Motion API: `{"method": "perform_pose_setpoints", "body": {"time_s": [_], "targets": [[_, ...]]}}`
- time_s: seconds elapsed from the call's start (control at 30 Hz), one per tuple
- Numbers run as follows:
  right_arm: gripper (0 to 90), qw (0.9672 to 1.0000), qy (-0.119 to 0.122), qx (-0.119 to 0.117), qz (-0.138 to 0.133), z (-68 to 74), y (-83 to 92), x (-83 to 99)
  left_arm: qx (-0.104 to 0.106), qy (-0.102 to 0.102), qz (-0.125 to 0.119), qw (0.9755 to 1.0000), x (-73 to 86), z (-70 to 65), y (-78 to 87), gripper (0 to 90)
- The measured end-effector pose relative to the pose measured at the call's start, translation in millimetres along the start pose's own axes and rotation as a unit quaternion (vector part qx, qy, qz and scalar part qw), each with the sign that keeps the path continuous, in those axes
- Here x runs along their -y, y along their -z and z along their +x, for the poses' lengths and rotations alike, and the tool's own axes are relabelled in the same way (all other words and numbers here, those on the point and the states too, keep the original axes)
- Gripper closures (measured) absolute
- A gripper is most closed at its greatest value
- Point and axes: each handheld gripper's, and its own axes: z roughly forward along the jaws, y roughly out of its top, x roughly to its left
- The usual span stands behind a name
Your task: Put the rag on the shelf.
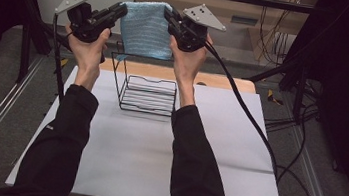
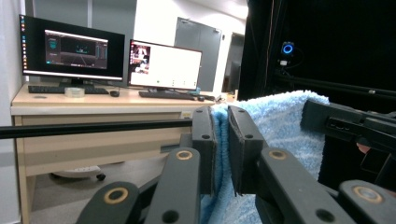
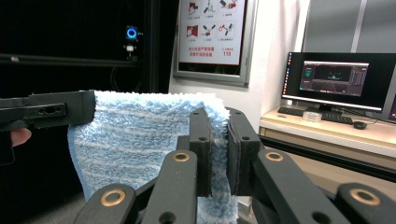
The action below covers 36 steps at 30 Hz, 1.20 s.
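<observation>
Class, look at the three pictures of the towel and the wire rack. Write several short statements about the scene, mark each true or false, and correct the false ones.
1. Both grippers grip the blue towel. True: the left gripper and right gripper each pinch an upper corner.
2. The towel lies folded on the table. False: it hangs in the air.
3. The wire rack stands on the table. True.
4. The rack holds plates. False: it is empty.
5. The right gripper's jaws are wide open. False: they are shut on the towel's edge.
</observation>
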Motion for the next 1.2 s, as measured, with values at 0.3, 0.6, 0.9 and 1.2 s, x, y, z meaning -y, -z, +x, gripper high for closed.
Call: {"method": "perform_pose_setpoints", "body": {"time_s": [0.3, 0.6, 0.9, 1.2], "targets": [[82.9, 0.9997, -0.018, 0.000, 0.015, -7.4, 1.9, 16.5, 0.001, -0.027, 0.022, 0.9994, 6.1, -5.3, -2.9, 81.9], [82.8, 0.9989, -0.021, -0.014, 0.041, -7.5, 12.0, 30.5, 0.011, -0.025, 0.031, 0.9992, 23.5, -4.0, 3.2, 81.9], [82.6, 0.9976, -0.024, -0.030, 0.057, -3.1, 18.7, 42.1, 0.018, -0.019, 0.044, 0.9987, 36.8, -1.1, 12.6, 81.9], [82.1, 0.9959, -0.022, -0.056, 0.068, 2.9, 30.1, 42.4, 0.030, -0.018, 0.049, 0.9982, 42.1, -2.9, 27.1, 81.9]]}}
